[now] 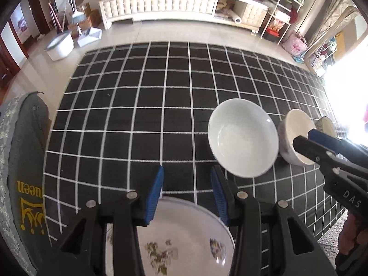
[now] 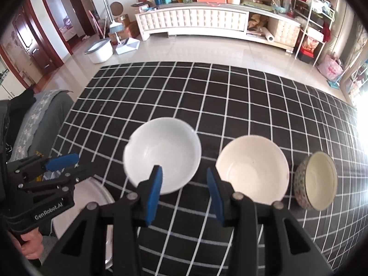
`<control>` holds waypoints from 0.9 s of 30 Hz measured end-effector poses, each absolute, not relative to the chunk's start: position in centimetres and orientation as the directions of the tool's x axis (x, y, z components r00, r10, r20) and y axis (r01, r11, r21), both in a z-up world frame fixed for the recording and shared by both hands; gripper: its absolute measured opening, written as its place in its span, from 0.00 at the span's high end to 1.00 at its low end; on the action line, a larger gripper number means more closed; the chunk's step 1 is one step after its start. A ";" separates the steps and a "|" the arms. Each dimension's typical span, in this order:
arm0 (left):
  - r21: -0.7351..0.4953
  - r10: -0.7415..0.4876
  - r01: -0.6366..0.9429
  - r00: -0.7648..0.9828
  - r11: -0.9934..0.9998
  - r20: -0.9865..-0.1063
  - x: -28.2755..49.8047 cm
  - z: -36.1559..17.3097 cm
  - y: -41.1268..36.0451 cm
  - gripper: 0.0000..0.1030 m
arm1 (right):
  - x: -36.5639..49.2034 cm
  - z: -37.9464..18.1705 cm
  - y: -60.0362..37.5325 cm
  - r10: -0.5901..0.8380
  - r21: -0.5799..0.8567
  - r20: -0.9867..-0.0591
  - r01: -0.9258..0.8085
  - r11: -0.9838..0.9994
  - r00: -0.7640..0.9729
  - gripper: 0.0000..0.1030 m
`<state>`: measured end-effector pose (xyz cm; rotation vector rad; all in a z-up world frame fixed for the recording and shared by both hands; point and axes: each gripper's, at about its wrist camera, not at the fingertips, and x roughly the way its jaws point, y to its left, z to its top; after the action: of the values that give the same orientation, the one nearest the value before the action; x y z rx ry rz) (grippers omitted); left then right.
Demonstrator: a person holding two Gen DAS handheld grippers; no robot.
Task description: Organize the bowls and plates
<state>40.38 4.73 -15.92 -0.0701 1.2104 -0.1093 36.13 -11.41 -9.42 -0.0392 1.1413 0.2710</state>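
Right now I am holding my right claw [image 2: 184, 193] wide open and empty, with the white bowl [image 2: 162, 158] lying just ahead-left, while my left claw [image 1: 187, 195] is hovering open over the floral plate [image 1: 184, 237].

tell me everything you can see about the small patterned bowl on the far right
The patterned bowl is the smallest of three bowls in a row on the black checked cloth, at the right end. Its outside carries a dense, speckled floral-looking pattern; the inside is plain cream with a thin dark rim. It looks ceramic, stands upright and appears empty. It sits close beside the cream bowl; whether they touch is unclear. Neither hand-held gripper touches it. In the left wrist view only its rim peeks out.
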 end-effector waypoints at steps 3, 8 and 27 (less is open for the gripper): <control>-0.127 -0.138 0.055 0.320 0.990 -0.937 41.8 -17.3 4.5 0.61 | 37.8 -10.6 -11.6 0.205 0.125 -0.910 -0.232 0.965 0.361 0.57; -0.149 -0.166 0.078 0.299 0.986 -0.940 43.6 -18.7 3.7 0.61 | 40.1 -12.7 -11.7 0.209 0.142 -0.927 -0.226 0.964 0.311 0.57; -0.157 -0.176 0.092 0.269 0.983 -0.947 44.5 -19.2 1.6 0.93 | 41.2 -16.4 -12.3 0.213 0.155 -0.949 -0.242 0.958 0.234 0.90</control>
<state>44.53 1.57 -19.22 -0.0752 1.2865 -0.1810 41.16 -12.35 -16.41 -0.0258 1.2975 0.3124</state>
